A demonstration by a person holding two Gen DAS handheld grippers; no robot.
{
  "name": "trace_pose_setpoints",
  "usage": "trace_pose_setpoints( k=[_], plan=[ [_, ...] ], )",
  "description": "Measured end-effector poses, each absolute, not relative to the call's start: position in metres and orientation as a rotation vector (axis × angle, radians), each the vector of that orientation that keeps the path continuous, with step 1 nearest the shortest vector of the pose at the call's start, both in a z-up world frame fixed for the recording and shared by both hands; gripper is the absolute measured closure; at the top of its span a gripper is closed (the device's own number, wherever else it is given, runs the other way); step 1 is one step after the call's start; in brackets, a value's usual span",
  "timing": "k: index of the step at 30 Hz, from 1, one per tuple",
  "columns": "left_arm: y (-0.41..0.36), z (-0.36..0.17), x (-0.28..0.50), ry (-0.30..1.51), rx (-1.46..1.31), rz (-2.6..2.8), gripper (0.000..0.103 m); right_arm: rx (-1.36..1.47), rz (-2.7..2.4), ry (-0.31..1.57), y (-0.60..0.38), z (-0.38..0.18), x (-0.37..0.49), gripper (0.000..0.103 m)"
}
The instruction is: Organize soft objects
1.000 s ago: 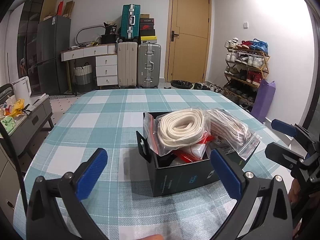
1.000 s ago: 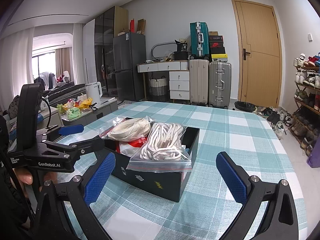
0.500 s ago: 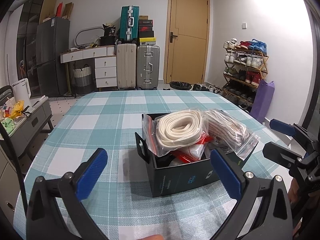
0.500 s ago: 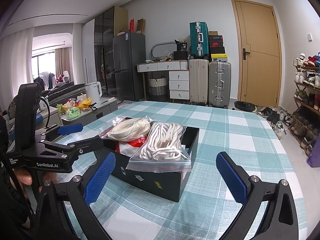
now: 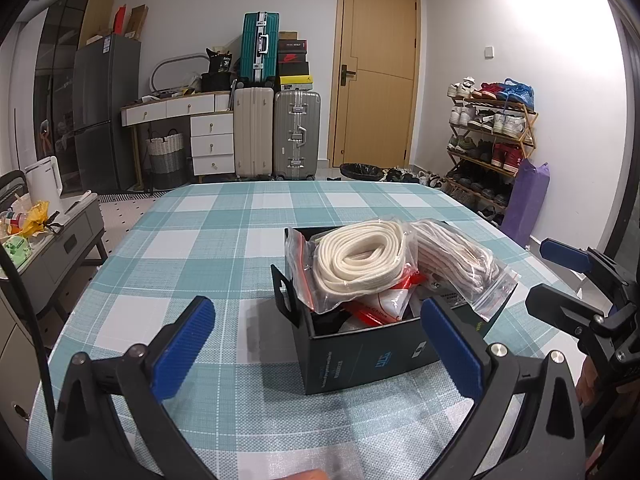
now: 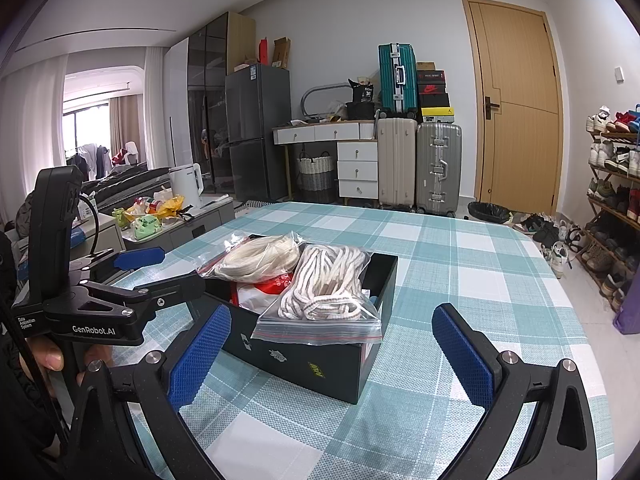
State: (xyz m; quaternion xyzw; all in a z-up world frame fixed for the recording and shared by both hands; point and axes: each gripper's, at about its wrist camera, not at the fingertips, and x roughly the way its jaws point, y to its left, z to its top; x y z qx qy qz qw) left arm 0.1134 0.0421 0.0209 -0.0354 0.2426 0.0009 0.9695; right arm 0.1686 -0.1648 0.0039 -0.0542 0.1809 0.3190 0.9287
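Teal-and-white checked cloth covers the worktop (image 5: pixel 192 240); suitcases, a wooden door and a shoe rack sit behind it. Almost nothing has changed over the last second: in the left view the dark cardboard box (image 5: pixel 360 356) has only crept slightly toward 6 o'clock, and the right view matches. Reads as a settle or pause with no grasp started, so the sorting looks barely begun or between picks.

Box sits mid-worktop, packed over the rim. Clear zip bag of flat cream webbing (image 5: pixel 356 260) lies on top at the left-hand side, clear zip bag of white twisted rope (image 6: pixel 328 288) beside it, overhanging the box edge; red-and-white packets lie underneath.

Left hand-held gripper (image 5: pixel 316 344): jaws wide apart, empty, box at 12 to 1 o'clock just beyond the tips, not touching. Right hand-held gripper (image 6: pixel 332 356): jaws also wide apart, empty, box corner and rope bag at 12 o'clock, between the pad lines, no contact.
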Motion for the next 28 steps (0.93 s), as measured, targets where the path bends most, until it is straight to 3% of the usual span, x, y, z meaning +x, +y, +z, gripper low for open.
trace_pose_setpoints(
  k=[28],
  plan=[
    [0.0446,0.0211,0.1131,0.485,-0.072,0.007,0.000,-0.104,0.650,0.375,-0.1671,0.0043,0.1682,0.001]
  ],
)
